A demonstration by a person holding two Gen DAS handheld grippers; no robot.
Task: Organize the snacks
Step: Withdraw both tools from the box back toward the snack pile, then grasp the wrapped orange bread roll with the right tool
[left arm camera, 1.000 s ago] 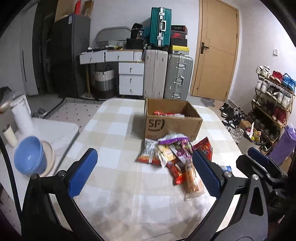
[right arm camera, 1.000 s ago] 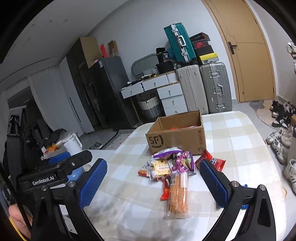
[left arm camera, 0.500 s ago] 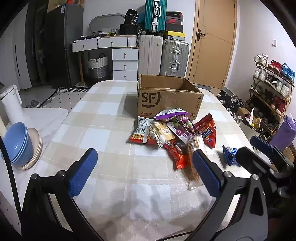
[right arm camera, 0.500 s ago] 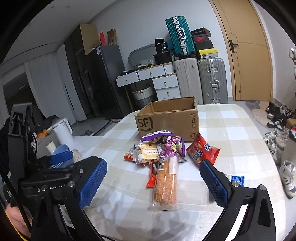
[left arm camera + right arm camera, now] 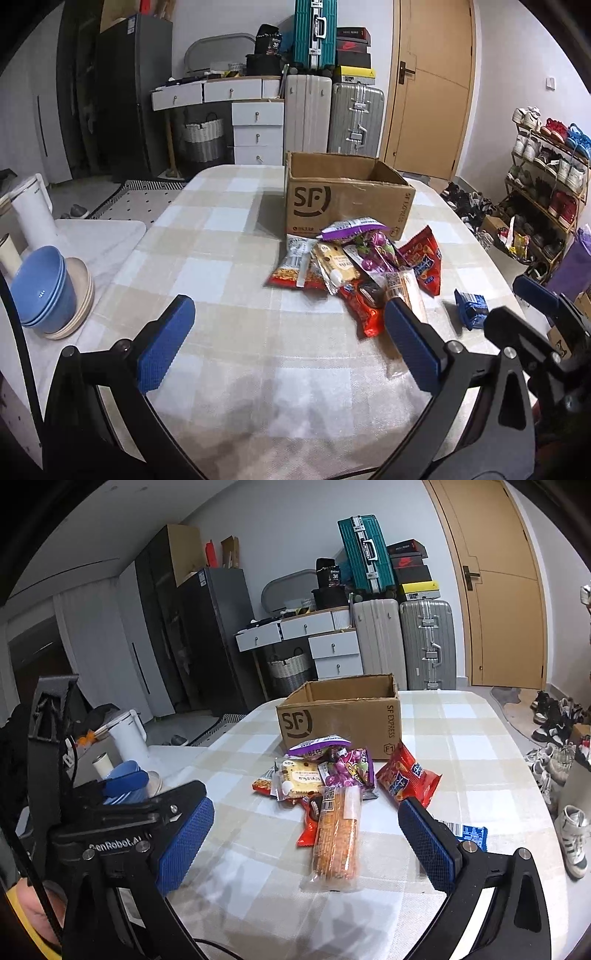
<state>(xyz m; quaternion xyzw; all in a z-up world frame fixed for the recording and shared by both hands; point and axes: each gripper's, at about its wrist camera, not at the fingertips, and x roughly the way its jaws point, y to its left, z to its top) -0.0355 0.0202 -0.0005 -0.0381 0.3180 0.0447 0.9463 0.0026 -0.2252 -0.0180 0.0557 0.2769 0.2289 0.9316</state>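
Observation:
A pile of snack packets (image 5: 354, 258) lies on the checked tablecloth in front of an open SF cardboard box (image 5: 343, 199). The pile also shows in the right wrist view (image 5: 328, 771), with a long clear pack of orange sticks (image 5: 338, 834) nearest and a red bag (image 5: 408, 777) at the right. A small blue packet (image 5: 469, 308) lies apart at the right; it also shows in the right wrist view (image 5: 471, 834). My left gripper (image 5: 291, 343) is open and empty, short of the pile. My right gripper (image 5: 314, 843) is open and empty, its fingers either side of the orange pack, above the table.
A side table at the left holds blue bowls on plates (image 5: 48, 291) and a white kettle (image 5: 31, 210). Suitcases (image 5: 332, 114) and drawers stand behind the table, a shoe rack (image 5: 543, 184) at the right. The table edge (image 5: 550, 812) runs close on the right.
Both grippers have dropped lower and moved in toward the snack pile, which now looks bigger and nearer. The box interior is no longer seen from above. Both stay open.

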